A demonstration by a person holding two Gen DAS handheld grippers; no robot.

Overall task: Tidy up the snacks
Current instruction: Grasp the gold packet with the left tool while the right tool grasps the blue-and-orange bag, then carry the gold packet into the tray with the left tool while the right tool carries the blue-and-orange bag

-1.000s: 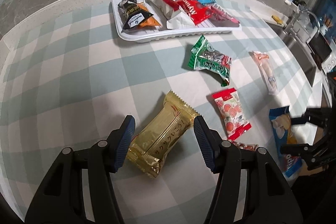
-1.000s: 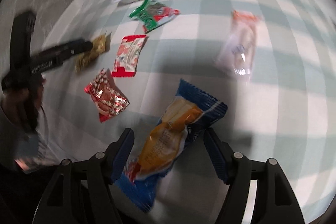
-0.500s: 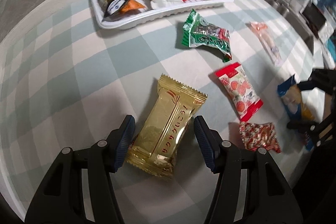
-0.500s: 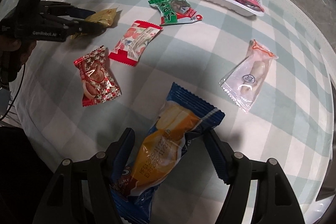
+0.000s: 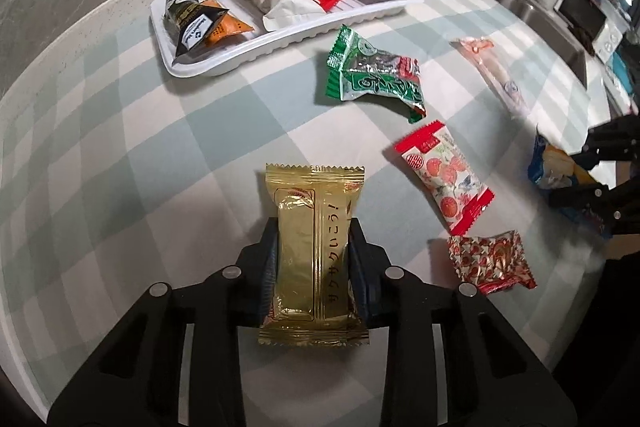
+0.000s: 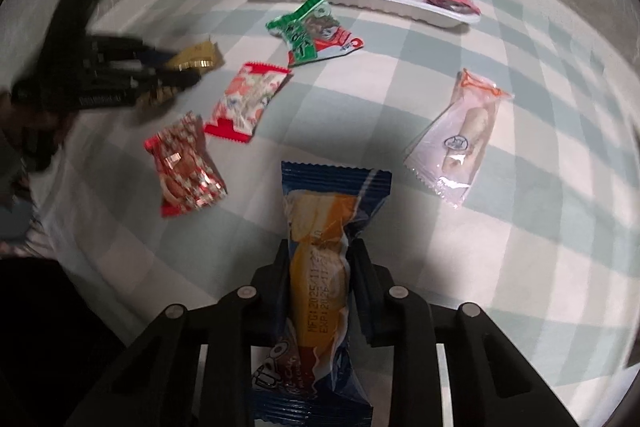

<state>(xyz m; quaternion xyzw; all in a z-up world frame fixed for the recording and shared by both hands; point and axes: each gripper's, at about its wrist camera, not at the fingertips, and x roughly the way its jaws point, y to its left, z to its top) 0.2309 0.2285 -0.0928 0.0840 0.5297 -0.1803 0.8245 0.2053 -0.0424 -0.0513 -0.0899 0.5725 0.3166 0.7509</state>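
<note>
Both hand-held grippers closing on snacks, near tabletop edge.
Left hand-held gripper (image 5: 314, 253) pinches gold wafer packet (image 5: 314, 247) across its width; right hand-held gripper (image 6: 320, 267) pinches blue cake packet (image 6: 326, 267), likely bound for the far white tray (image 5: 304, 35).

Both grippers point steeply down — left gripper (image 5: 314, 247) and right gripper (image 6: 320, 263) closing, each pinching something.

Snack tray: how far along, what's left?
Done: several packets already lie in the white tray. In hand: the left hand-held gripper is closing on the gold packet, the right hand-held gripper on the blue packet. Left on the cloth: green, strawberry, red foil and clear packets.
</note>
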